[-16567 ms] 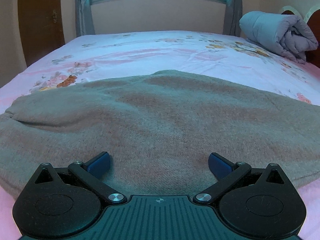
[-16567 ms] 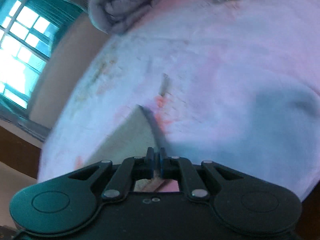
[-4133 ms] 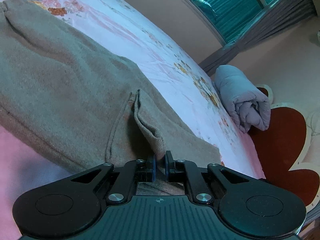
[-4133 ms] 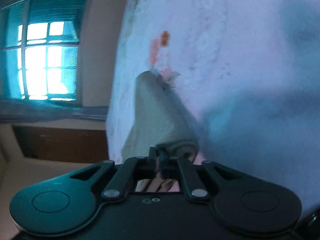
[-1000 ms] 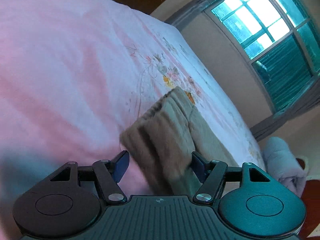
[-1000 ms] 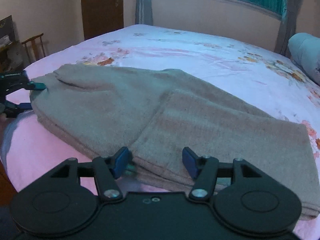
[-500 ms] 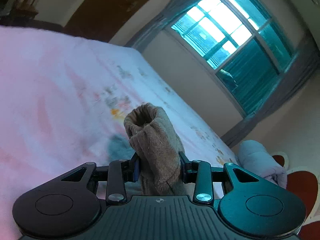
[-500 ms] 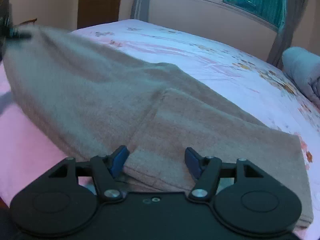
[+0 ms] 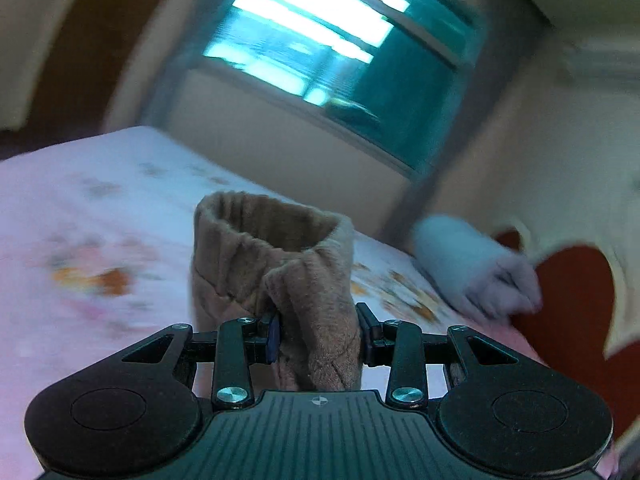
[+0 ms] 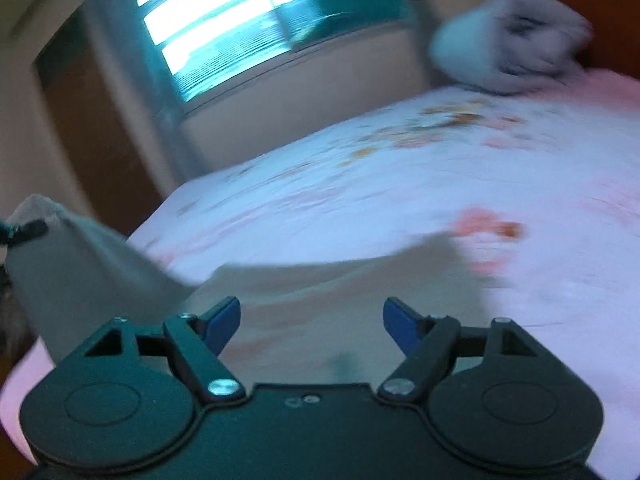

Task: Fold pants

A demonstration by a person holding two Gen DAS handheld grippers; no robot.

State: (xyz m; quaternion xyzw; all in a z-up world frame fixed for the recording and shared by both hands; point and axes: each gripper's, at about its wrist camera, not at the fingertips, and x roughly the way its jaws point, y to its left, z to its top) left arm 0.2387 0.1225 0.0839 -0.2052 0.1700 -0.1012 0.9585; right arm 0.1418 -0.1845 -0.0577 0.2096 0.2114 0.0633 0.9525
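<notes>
The tan fleece pants (image 9: 276,248) are bunched at the waistband between the fingers of my left gripper (image 9: 318,334), which is shut on them and holds that end lifted off the bed. In the right wrist view the pants (image 10: 320,292) lie across the pink floral bed (image 10: 400,184), with the lifted end (image 10: 60,252) at the far left beside the left gripper's tip (image 10: 28,230). My right gripper (image 10: 312,320) is open and empty, just above the flat part of the pants. The view is motion-blurred.
A rolled grey duvet (image 9: 476,272) lies at the head of the bed, also in the right wrist view (image 10: 508,52). A red and cream headboard (image 9: 568,300) stands behind it. A window (image 9: 320,44) and a brown door (image 10: 92,132) are on the far walls.
My left gripper has lifted the waistband end higher off the bed and swung toward the headboard side. My right gripper has stayed open and has turned, its view sweeping across the bed.
</notes>
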